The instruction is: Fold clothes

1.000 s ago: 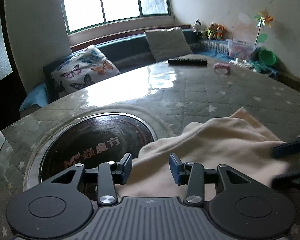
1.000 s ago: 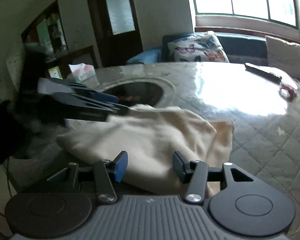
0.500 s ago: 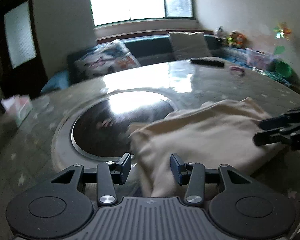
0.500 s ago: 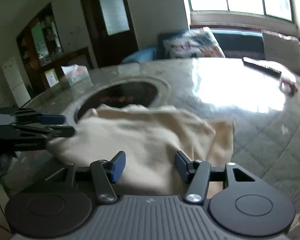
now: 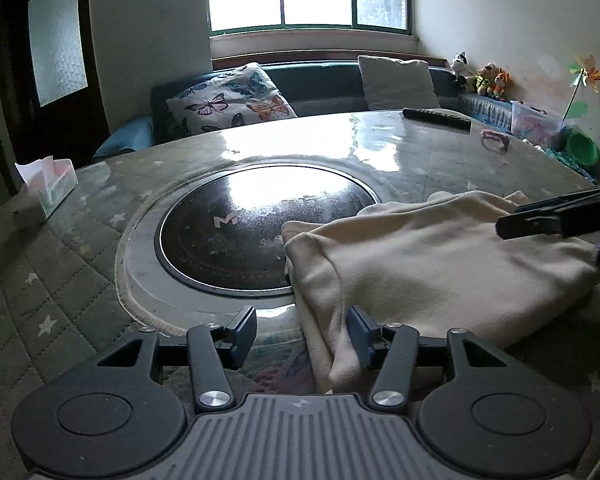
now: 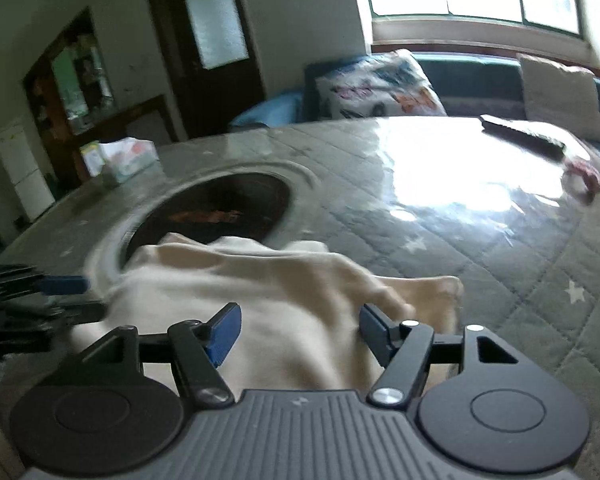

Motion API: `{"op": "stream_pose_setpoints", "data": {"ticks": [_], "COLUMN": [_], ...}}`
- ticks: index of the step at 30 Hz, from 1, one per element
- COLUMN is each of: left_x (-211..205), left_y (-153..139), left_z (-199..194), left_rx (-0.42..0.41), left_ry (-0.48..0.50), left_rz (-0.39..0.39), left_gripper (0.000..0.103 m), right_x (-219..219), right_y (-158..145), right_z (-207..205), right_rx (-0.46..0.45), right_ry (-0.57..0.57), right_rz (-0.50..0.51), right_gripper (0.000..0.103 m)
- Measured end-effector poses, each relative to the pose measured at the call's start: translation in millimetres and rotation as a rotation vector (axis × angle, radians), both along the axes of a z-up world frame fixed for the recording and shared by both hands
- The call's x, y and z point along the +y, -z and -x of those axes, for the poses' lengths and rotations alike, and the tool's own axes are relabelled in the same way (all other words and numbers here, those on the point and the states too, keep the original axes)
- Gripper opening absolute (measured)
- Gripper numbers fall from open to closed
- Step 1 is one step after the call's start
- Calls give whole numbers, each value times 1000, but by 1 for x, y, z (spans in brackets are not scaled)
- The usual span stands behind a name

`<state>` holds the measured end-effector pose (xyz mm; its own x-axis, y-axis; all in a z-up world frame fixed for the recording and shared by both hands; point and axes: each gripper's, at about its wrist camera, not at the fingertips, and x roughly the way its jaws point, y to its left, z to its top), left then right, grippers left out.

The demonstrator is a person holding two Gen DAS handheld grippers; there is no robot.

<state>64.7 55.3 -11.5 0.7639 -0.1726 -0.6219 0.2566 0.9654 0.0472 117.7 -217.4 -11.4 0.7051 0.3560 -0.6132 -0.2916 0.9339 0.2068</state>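
Observation:
A folded cream garment lies on the round quilted table, partly over the dark glass disc at its middle. It also shows in the right wrist view. My left gripper is open at the garment's near left corner, with cloth between its fingers. My right gripper is open just above the garment's near edge. The right gripper shows at the right edge of the left wrist view. The left gripper shows at the left edge of the right wrist view.
A tissue box stands at the table's left edge. A black remote and a pink hair tie lie at the far side. A sofa with a butterfly cushion is behind the table.
Both grippers have drawn back from the garment toward its outer edges. The left wrist view has swung left, showing more of the disc. The garment lies folded and still.

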Motion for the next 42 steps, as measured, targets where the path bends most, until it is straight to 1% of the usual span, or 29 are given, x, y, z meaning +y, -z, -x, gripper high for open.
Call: {"op": "stream_pose_setpoints", "data": {"ticks": [4, 7, 9, 10, 11, 14, 16, 19, 22, 25, 26, 27, 28, 29, 30, 32, 33, 36, 37, 38, 39, 42], "left_x": [-1, -3, -4, -4, -4, -4, -3, -2, -1, 0, 0, -1, -1, -2, -2, -4, -4, -6, -7, -7, -7, -8], "left_y": [-5, -10, -14, -14, -13, -10, -8, -5, -2, 1, 0, -2, -3, -4, -5, -6, -7, -10, -10, -10, -10, -7], "left_z": [-3, -15, -22, -27, -34, -52, -61, -68, -72, -76, -75, -74, -70, -65, -61, -52, -48, -35, -31, -26, -22, -11], "left_rx": [-1, -10, -16, -15, -8, 12, 24, 35, 39, 44, 42, 38, 33, 28, 23, 12, 7, -8, -13, -16, -19, -22], "left_ry": [5, -5, -13, -17, -26, -44, -46, -48, -49, -51, -54, -57, -57, -57, -56, -54, -54, -52, -51, -49, -48, -44], "left_rz": [-4, -3, -2, -1, -4, -16, -20, -27, -35, -43, -44, -45, -45, -45, -44, -44, -43, -42, -42, -43, -46, -50], "left_gripper": [55, 54, 54, 54, 54, 54, 54, 55, 58, 60, 62, 65, 73, 79, 81, 91, 93, 95, 98, 100, 100, 101], "right_x": [-7, -2, 3, 4, 5, 8, 8, 8, 9, 8, 9, 11, 12, 14, 16, 21, 24, 36, 41, 46, 50, 63], "right_y": [2, -6, -9, -9, -7, -4, -1, 4, 10, 5, 2, 0, -4, -7, -10, -14, -15, -18, -19, -18, -17, -13], "right_z": [-10, -14, -20, -24, -29, -42, -48, -54, -57, -53, -51, -48, -44, -39, -34, -22, -16, 4, 11, 18, 24, 40], "right_rx": [18, -5, 1, 7, 14, 36, 48, 63, 64, 45, 36, 27, 14, 1, -9, -29, -44, -93, -111, -125, -137, -174], "right_ry": [36, 25, 16, 23, 32, 61, 82, 90, 94, 91, 90, 88, 86, 80, 70, 53, 43, 10, -2, -17, -33, -74], "right_rz": [-4, 12, 20, 27, 35, 60, 71, 89, 118, 132, 138, 150, 160, 164, 166, 168, 175, 202, 213, 223, 232, 282], "right_gripper": [67, 67, 65, 62, 56, 47, 43, 42, 51, 52, 55, 59, 69, 73, 75, 89, 91, 93, 95, 99, 101, 102]}}
